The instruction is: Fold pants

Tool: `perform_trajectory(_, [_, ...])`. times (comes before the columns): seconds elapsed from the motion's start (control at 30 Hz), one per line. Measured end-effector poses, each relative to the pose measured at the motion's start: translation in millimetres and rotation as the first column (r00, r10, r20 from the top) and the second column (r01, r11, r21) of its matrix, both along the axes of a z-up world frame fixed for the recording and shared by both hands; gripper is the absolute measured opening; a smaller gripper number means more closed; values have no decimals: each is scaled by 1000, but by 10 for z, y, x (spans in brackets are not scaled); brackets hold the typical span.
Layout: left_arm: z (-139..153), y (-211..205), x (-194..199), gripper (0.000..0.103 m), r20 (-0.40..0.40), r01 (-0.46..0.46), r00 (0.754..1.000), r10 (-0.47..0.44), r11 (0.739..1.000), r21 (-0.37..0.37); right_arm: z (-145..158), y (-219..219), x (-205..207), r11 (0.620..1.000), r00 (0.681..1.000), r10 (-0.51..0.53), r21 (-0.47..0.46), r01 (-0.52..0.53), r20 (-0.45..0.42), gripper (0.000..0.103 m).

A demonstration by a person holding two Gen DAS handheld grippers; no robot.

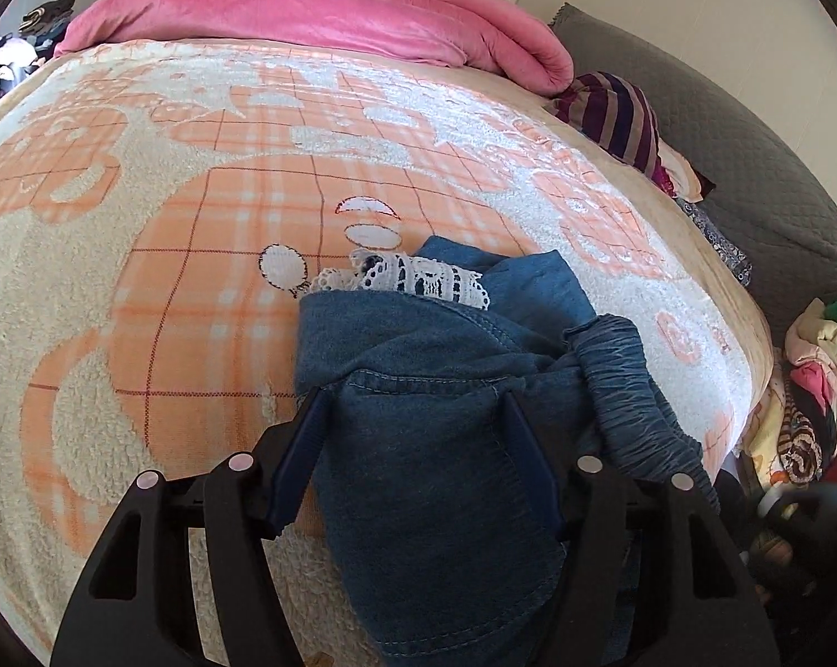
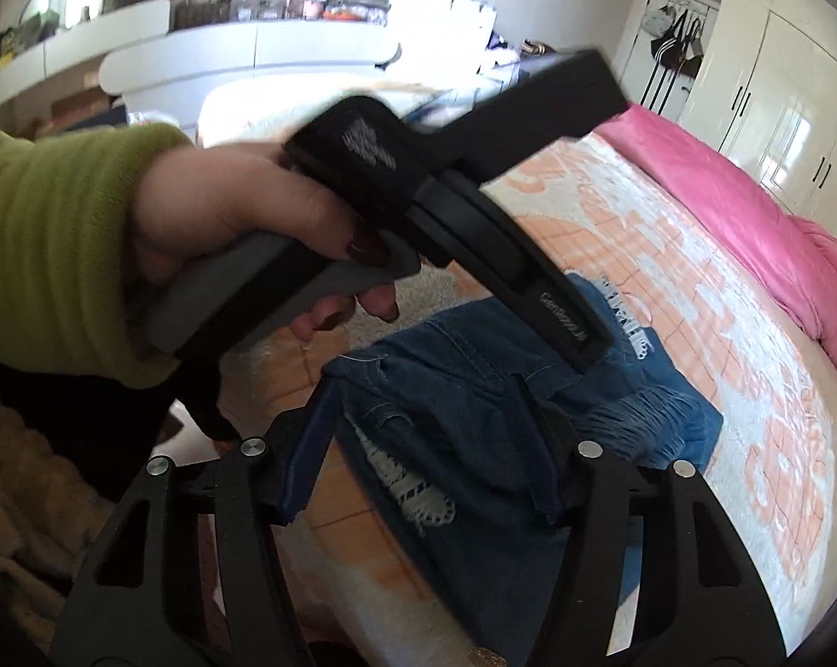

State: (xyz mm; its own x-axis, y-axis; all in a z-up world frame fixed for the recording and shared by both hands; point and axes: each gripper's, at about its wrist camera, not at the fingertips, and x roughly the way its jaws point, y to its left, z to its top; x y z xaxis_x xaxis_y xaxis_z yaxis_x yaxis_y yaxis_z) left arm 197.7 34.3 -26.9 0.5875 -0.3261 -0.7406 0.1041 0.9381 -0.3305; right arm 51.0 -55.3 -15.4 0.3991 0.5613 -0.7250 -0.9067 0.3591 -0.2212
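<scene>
Denim pants point(image 1: 446, 400) bunched on near right part of bed blanket point(image 1: 140, 278). Left gripper point(image 1: 413, 406) jaws part-open, denim fold between. Right gripper point(image 2: 424, 394) jaws apart, straddling denim; grip unclear.

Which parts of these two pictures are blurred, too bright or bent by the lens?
Left wrist view: sharp overall; the fisheye bulges the bed blanket like a dome, and the jeans stay clear. Right wrist view: the other handheld gripper is motion-blurred, and the window light washes out the far shelf.
</scene>
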Motion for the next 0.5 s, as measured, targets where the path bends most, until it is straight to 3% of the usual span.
perform_trajectory(0.07, [-7,2,2,64,-3,2,1000,-2,1000,0,-15,-17,-34,1000,998,20,-12,-21,-58,7])
perform_trajectory(0.13, [-10,5,6,64,-2,3,1000,-3,1000,-1,20,-53,-115,999,998,33,-24,-34,-59,4])
perform_trajectory(0.33, [-30,5,14,66,3,-6,1000,6,1000,-14,-169,-191,-78,1000,990,-18,-9,17,-138,5])
perform_trajectory(0.43, [1,2,-15,66,8,-10,1000,10,1000,-13,-115,-235,-54,998,981,-33,49,43,-191,12])
perform_trajectory(0.5, [34,-5,-49,66,12,-11,1000,11,1000,-7,-7,-318,-63,993,977,-33,104,56,-212,25])
